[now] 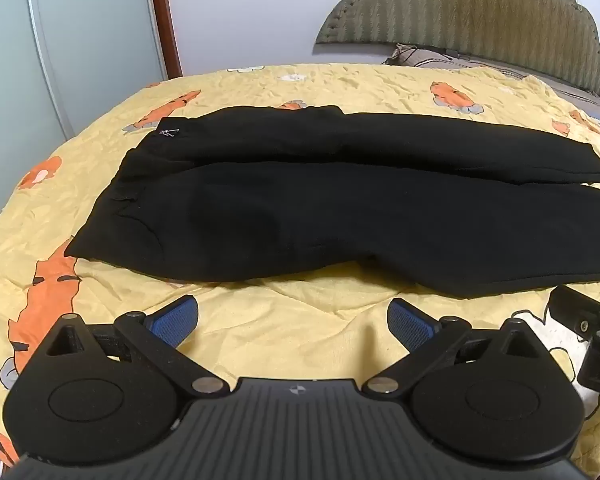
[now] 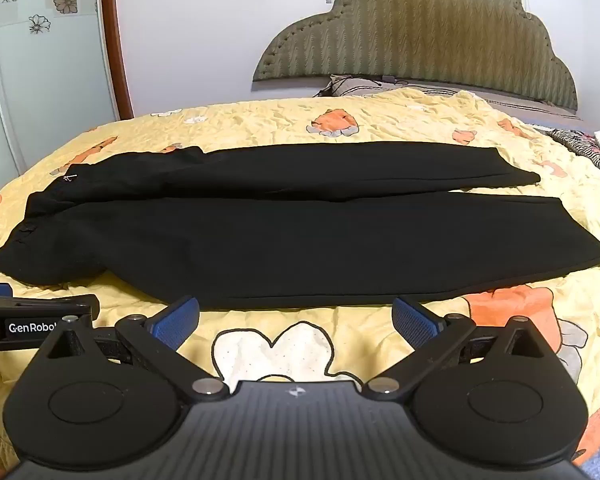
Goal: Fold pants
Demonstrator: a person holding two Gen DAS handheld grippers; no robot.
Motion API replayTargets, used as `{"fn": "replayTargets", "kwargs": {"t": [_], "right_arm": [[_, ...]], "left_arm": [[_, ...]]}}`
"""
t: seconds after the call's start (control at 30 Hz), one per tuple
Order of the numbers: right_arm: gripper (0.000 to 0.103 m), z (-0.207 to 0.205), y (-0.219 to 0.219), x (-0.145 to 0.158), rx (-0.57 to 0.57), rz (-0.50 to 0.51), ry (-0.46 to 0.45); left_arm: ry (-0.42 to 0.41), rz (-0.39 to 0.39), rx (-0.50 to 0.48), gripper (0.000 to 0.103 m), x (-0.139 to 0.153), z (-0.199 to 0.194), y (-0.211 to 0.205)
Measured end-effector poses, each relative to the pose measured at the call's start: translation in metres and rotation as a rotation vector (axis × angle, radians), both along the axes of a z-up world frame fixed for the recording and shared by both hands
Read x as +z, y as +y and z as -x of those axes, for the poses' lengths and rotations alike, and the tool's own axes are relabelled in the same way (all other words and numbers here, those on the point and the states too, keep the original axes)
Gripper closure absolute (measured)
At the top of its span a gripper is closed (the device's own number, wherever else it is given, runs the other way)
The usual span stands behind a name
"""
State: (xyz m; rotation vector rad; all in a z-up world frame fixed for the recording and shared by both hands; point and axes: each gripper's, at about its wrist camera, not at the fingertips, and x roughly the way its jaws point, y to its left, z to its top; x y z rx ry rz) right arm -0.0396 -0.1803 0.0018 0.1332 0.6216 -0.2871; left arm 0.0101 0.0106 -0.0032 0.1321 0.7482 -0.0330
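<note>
Black pants (image 1: pixel 320 208) lie flat on the yellow bedspread (image 1: pixel 300 340), waistband at the left, both legs stretched to the right. They also show in the right wrist view (image 2: pixel 300 232), with the leg hems at the right. My left gripper (image 1: pixel 292 320) is open and empty, just short of the pants' near edge by the waist end. My right gripper (image 2: pixel 296 320) is open and empty, just short of the near leg's edge. The left gripper shows at the left edge of the right wrist view (image 2: pixel 36 320).
A padded green headboard (image 2: pixel 420 32) and pillows (image 2: pixel 364 82) stand at the far right of the bed. A glass wardrobe door (image 1: pixel 80 40) stands at the left. Striped cloth (image 2: pixel 588 152) lies at the bed's right edge.
</note>
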Motion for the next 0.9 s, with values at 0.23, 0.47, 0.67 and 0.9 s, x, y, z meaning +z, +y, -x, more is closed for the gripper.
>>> {"fn": "replayTargets", "kwargs": {"t": [0.23,0.47,0.67,0.9], "right_arm": [[0.000,-0.001,-0.003,-0.002,-0.003,0.022,-0.002],[0.000,-0.010,-0.003,0.003,0.002,0.021,-0.002],[0.000,-0.005,-0.001,0.002,0.007,0.027,-0.006],[0.000,-0.010,-0.001,0.005,0.012,0.034,-0.009]], "left_arm": [[0.002,-0.005,-0.005,0.000,-0.001,0.000,0.000],[0.003,-0.007,-0.006,0.000,-0.002,0.000,0.000],[0.005,-0.010,-0.011,0.000,-0.003,-0.002,0.000],[0.000,-0.013,-0.010,0.000,-0.003,-0.005,0.002]]}}
